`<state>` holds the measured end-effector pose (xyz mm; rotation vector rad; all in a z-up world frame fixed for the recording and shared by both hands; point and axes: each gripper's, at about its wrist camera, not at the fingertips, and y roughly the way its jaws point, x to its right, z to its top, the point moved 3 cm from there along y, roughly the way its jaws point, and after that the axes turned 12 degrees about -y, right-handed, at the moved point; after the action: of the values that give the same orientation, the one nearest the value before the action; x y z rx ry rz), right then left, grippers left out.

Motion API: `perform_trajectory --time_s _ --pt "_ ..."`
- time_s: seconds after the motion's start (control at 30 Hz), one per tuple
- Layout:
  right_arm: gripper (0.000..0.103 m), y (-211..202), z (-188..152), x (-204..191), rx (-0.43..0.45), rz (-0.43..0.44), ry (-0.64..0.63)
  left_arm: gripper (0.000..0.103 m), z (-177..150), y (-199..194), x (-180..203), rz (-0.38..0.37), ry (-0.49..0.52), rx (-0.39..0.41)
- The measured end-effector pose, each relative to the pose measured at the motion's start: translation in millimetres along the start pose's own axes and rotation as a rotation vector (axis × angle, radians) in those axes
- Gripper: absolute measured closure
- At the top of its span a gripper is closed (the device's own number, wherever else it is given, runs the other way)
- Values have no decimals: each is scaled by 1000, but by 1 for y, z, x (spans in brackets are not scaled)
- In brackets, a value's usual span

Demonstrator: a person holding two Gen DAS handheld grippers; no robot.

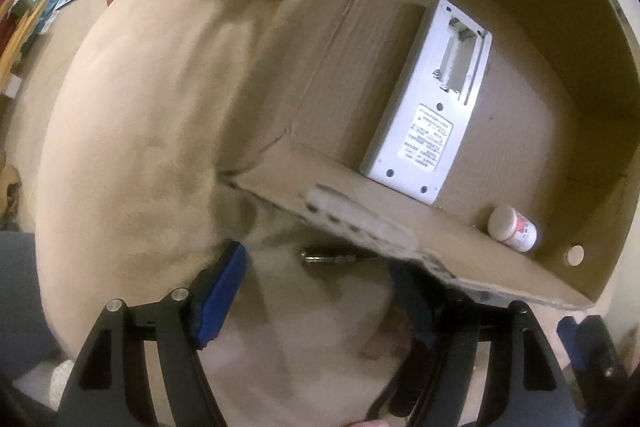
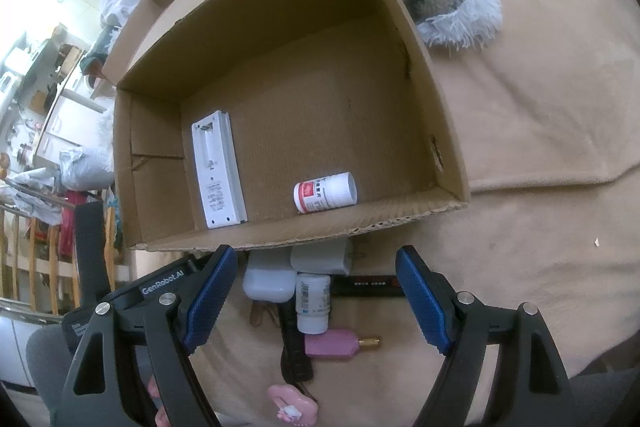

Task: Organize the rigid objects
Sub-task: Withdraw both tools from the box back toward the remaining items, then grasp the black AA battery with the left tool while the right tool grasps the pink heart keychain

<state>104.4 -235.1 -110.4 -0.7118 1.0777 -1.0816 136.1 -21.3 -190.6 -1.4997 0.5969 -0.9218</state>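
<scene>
Your cardboard box holds a white remote and pill bottle.
Both your grippers, left and right, gape empty above the beige blanket.

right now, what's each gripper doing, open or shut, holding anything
Left gripper: open, holding nothing.
Right gripper: open, holding nothing.

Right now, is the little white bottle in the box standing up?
No, the small white bottle lies on its side on the floor of the cardboard box, near the front wall.
</scene>
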Motion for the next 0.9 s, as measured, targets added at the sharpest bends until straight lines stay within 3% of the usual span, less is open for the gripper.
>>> perform_trajectory --time_s 0.17,0.23,0.3,0.43,0.63,0.77,0.9 --pt "17 2 0 -1 -6 0 -2 36 -10 15 20 56 60 -5" --pt "17 2 0 -2 -9 -1 -5 52 -13 20 26 111 77 20" --pt "17 1 -1 -2 -11 -1 -8 64 -11 19 24 104 61 29" --pt "17 0 -13 -6 -51 18 -28 64 -4 19 23 84 101 19" --pt "17 19 -64 -32 -234 116 -73 64 -5 0 19 91 141 48" --pt "31 32 -95 -51 -311 139 -109 64 1 -12 7 93 142 78" --pt "35 46 -114 -60 -363 103 -145 64 -4 -29 -15 88 125 75"
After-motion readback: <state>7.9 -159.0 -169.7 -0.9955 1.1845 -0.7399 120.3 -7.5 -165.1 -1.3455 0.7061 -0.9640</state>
